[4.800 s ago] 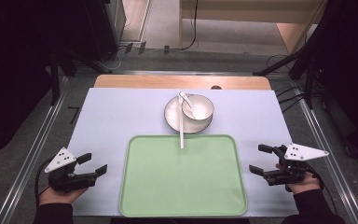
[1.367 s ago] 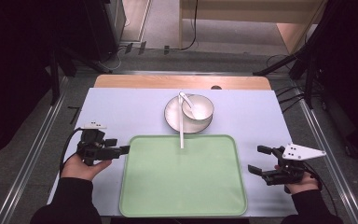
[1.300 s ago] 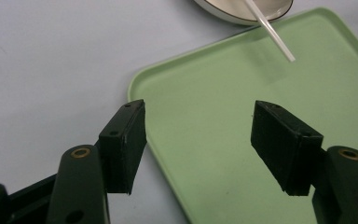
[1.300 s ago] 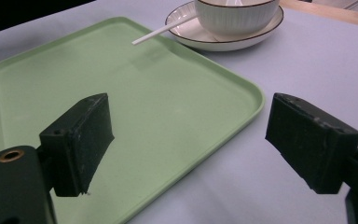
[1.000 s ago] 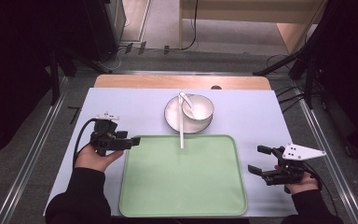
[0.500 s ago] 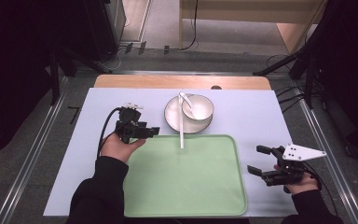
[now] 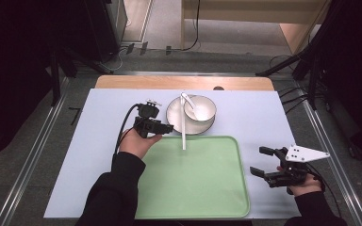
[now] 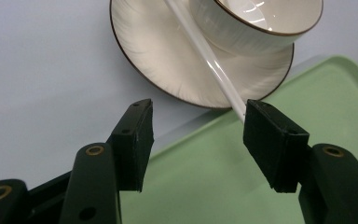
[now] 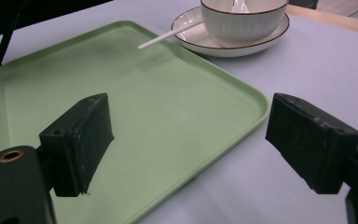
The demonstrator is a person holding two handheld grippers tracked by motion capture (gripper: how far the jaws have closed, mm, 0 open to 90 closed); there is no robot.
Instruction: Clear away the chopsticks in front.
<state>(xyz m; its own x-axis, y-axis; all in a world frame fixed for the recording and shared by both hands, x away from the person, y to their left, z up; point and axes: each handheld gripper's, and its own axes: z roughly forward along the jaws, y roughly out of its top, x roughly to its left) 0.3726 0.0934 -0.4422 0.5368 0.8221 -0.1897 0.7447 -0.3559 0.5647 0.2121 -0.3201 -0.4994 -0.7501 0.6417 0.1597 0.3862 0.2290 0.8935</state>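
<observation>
A white bowl point(image 7: 200, 109) stands on a white plate point(image 7: 173, 118) at the far middle of the table. A white spoon lies in it, and its long handle point(image 7: 184, 132) reaches out over the green tray point(image 7: 193, 188). My left gripper point(image 7: 170, 128) is at the plate's left rim, open, and its jaws have just been closing with nothing pressed between them. In the left gripper view point(image 8: 196, 135) the handle's end point(image 8: 205, 56) sits just past one jaw tip. My right gripper point(image 7: 257, 160) rests open to the right of the tray.
A pale blue mat point(image 7: 99, 141) covers the table. A wooden strip point(image 7: 179, 82) runs along its far edge and metal rails point(image 7: 33, 174) line both sides. The right gripper view has the tray's near corner point(image 9: 242, 102) between the wide jaws.
My left hand has travelled from the table's near left, up and right, to the plate's left rim. The right gripper has stayed put.
</observation>
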